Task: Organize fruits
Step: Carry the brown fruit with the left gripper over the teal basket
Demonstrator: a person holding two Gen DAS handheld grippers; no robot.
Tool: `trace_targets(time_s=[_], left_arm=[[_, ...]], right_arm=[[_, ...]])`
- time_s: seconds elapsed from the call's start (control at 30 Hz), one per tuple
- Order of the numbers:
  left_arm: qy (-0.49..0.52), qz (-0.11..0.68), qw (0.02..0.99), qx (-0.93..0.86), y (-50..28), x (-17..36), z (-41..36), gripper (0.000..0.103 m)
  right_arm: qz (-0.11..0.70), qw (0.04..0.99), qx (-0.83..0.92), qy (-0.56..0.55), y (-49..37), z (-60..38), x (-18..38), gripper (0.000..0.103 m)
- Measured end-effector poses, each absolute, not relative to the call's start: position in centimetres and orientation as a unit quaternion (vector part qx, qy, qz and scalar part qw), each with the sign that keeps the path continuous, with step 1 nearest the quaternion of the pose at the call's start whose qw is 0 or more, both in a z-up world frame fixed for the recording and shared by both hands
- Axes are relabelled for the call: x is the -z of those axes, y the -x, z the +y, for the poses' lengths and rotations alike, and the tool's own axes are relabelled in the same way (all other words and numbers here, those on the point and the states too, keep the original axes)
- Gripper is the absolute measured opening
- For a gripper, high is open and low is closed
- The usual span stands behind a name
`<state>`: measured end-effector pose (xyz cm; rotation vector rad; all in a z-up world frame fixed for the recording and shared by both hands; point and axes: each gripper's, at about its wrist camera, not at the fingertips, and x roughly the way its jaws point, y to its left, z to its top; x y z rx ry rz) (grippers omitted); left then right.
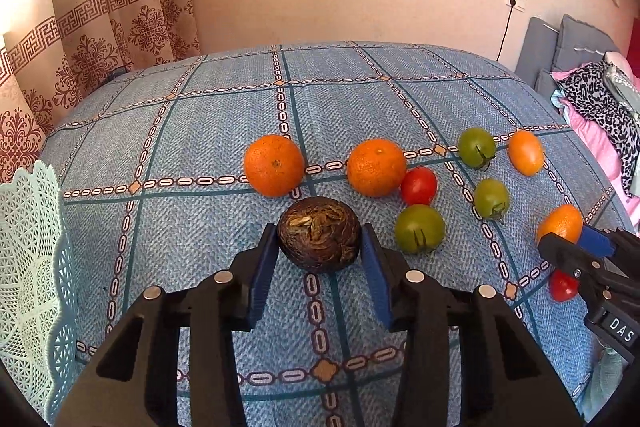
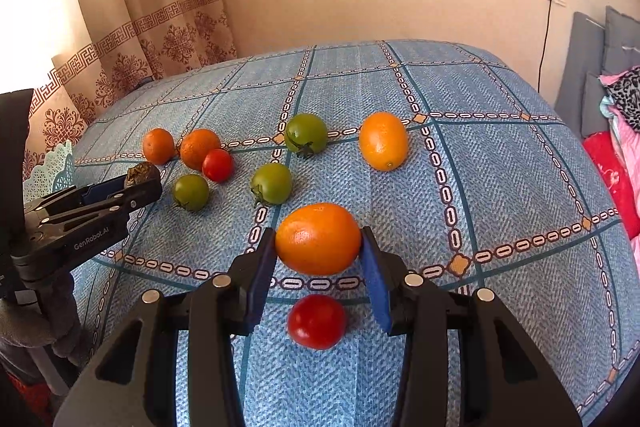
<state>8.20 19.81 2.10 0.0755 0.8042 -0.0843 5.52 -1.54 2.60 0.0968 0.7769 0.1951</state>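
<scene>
Now left claw [image 1: 320, 247] clamped on dark wrinkled fruit [image 1: 319, 234]; right claw [image 2: 319, 247] clamped on orange fruit [image 2: 318, 238], red tomato [image 2: 316, 321] beneath, blue checked cloth [image 2: 500, 187] under all.

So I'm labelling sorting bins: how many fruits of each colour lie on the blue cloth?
Round orange fruits: 4
Green tomatoes: 3
Red tomatoes: 2
Dark brown wrinkled fruit: 1
Total: 10
</scene>
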Motion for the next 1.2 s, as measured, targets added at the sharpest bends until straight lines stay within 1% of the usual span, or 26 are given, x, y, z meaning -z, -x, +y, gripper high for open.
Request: trace_targets(time_s=[0.13, 0.4, 0.77, 1.0, 1.2], left_arm=[[-0.029, 0.387, 0.921, 0.037, -7.4, -2.9, 19.7, 0.043], [-0.017, 0.361, 0.932, 0.030, -4.5, -6.2, 20.3, 0.043], [0.001, 0.316, 0.948, -0.024, 0.4, -9.1, 24.3, 0.043], [0.012, 0.294, 0.952, -0.084, 1.9, -10.3, 28.3, 0.043], [0.012, 0.283, 0.951, -0.125, 2.9, -10.6, 31.7, 0.043]], right_arm=[[0.370, 0.922, -0.098, -0.053, -4.9, -2.2, -2.9, 0.042], [0.355, 0.927, -0.100, -0.063, -3.3, -3.4, -3.5, 0.042], [0.343, 0.931, -0.105, -0.061, -2.1, -2.2, -5.4, 0.042], [0.332, 0.933, -0.127, -0.052, -1.1, 1.0, -7.8, 0.042], [0.318, 0.933, -0.161, -0.038, -0.8, 6.1, -9.8, 0.042]])
